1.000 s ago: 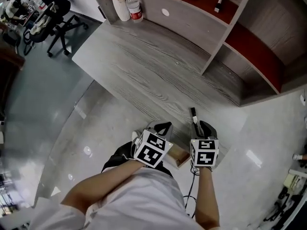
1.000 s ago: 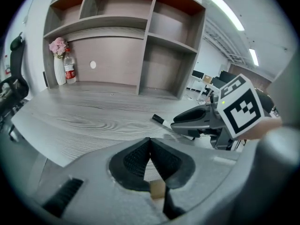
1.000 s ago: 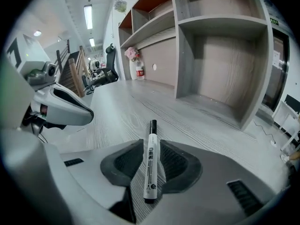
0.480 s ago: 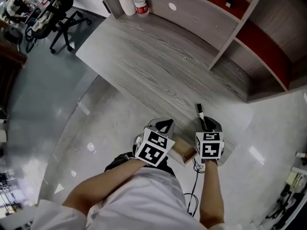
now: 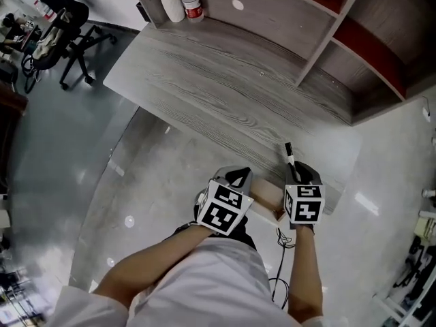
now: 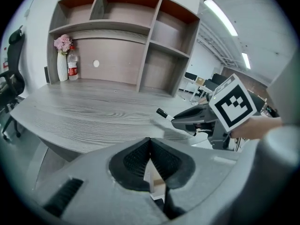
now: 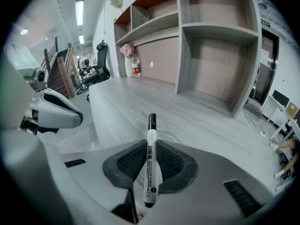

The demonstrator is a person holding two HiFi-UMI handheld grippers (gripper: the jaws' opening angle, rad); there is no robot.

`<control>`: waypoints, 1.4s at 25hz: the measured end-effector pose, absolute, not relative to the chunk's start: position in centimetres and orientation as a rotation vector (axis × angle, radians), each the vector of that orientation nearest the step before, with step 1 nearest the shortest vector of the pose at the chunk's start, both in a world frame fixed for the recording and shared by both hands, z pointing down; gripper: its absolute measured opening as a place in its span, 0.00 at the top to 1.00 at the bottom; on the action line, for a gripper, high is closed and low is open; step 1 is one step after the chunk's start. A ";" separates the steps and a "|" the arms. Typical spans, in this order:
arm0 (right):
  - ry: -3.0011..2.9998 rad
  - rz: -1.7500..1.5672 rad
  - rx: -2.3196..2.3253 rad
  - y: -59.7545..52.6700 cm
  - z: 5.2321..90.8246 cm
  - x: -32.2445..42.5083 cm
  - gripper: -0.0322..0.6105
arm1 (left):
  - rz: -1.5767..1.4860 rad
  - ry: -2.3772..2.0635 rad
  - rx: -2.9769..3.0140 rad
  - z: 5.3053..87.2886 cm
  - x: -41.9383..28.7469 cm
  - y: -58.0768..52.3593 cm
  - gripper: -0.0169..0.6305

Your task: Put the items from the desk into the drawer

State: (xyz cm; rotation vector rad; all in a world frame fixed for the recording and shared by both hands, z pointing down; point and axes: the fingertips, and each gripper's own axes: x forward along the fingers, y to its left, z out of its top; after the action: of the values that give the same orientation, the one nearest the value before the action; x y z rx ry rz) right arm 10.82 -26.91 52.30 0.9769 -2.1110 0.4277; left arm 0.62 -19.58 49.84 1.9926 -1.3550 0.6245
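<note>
A white marker with a black cap (image 7: 151,159) sticks forward out of my right gripper (image 7: 151,143), which is shut on its barrel. In the head view that marker (image 5: 289,155) points toward the desk's near edge, just ahead of the right gripper (image 5: 302,182). My left gripper (image 5: 234,181) hovers beside it on the left, in front of the desk. Its pads meet at the tips (image 6: 150,146) and I see nothing gripped between them. A pale wooden drawer (image 5: 267,204) shows between and below the two grippers, partly hidden by them.
The grey wood-grain desk (image 5: 204,67) stretches away ahead, with a shelf unit (image 5: 327,26) at its back. A vase of pink flowers (image 5: 170,2) and a bottle (image 5: 193,5) stand at its far left corner. An office chair (image 5: 61,36) sits on the floor at left.
Both grippers have shifted slightly right and lower in the head view, staying side by side at the desk's edge. The marker is still in the right gripper.
</note>
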 end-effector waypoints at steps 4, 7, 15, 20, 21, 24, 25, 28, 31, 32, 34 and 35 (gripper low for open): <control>-2.095 0.439 1.020 -24.3 51.8 10.2 0.86 | 0.622 -1.302 2.025 50.2 0.2 -17.8 0.97; -2.087 0.455 1.043 -22.0 51.7 9.5 0.86 | 0.620 -1.280 2.044 50.5 -0.2 -16.6 0.97; -2.078 0.485 1.111 -16.9 52.0 8.7 0.86 | 0.634 -1.203 2.091 51.4 -0.4 -13.6 0.97; -2.084 0.492 1.150 -13.9 52.1 8.6 0.86 | 0.651 -1.155 2.115 52.1 0.2 -11.3 0.97; -2.086 0.493 1.155 -13.4 52.2 8.5 0.86 | 0.652 -1.147 2.119 52.2 0.3 -11.0 0.97; -2.088 0.498 1.162 -12.0 52.6 8.4 0.86 | 0.640 -1.135 2.145 52.6 0.8 -10.6 0.97; -2.089 0.500 1.163 -11.5 52.8 8.4 0.86 | 0.637 -1.130 2.147 52.9 1.0 -10.5 0.97; -2.093 0.509 1.161 -10.6 53.8 8.4 0.86 | 0.642 -1.113 2.143 53.6 1.7 -10.0 0.97; -2.096 0.529 1.159 -10.1 55.5 8.3 0.86 | 0.656 -1.100 2.140 54.8 2.3 -9.9 0.97; -2.097 0.539 1.158 -10.1 56.1 8.3 0.86 | 0.660 -1.097 2.133 55.2 2.4 -9.8 0.97; -2.094 0.558 1.154 -10.3 57.6 8.5 0.86 | 0.666 -1.098 2.112 56.0 2.5 -9.8 0.97; -2.093 0.565 1.153 -10.6 58.3 8.6 0.86 | 0.669 -1.100 2.102 56.2 2.5 -9.9 0.97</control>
State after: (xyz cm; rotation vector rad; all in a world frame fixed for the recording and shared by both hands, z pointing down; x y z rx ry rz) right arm 8.64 -10.56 58.28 1.1528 -2.0929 0.5653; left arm 2.45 -9.93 56.23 2.1023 -1.0997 0.6687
